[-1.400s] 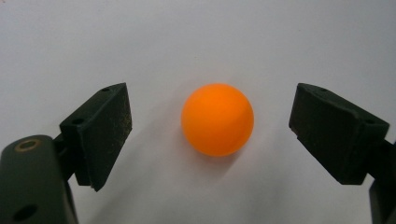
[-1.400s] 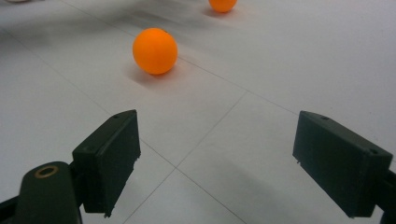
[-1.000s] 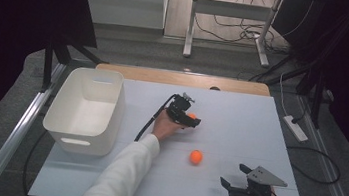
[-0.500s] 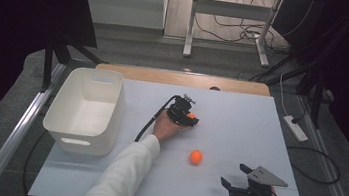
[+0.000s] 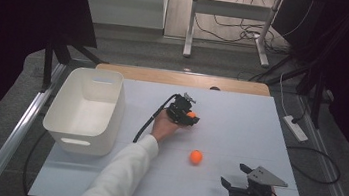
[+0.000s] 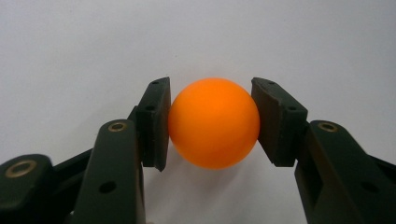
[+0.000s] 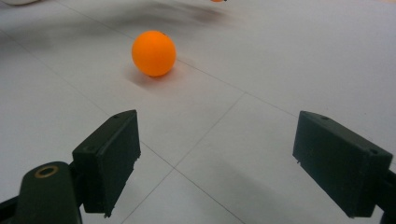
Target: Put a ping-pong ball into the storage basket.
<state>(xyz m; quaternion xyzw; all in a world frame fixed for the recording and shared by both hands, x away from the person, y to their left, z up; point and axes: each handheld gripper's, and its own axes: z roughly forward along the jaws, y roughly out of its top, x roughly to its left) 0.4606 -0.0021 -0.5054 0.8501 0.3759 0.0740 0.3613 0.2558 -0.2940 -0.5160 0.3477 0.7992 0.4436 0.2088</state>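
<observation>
An orange ball sits between the jaws of my left gripper, touching both pads just above the white table. From above, this gripper is at mid-table, with the held ball showing at its tip. A second orange ball lies loose on the table nearer the front. My right gripper rests at the front right, jaws wide apart and holding nothing. In the right gripper view the loose ball lies ahead and to the left of the open jaws.
A white plastic bin stands at the table's left side. A black cable trails from the left gripper along the sleeve. A power strip lies off the table's right edge.
</observation>
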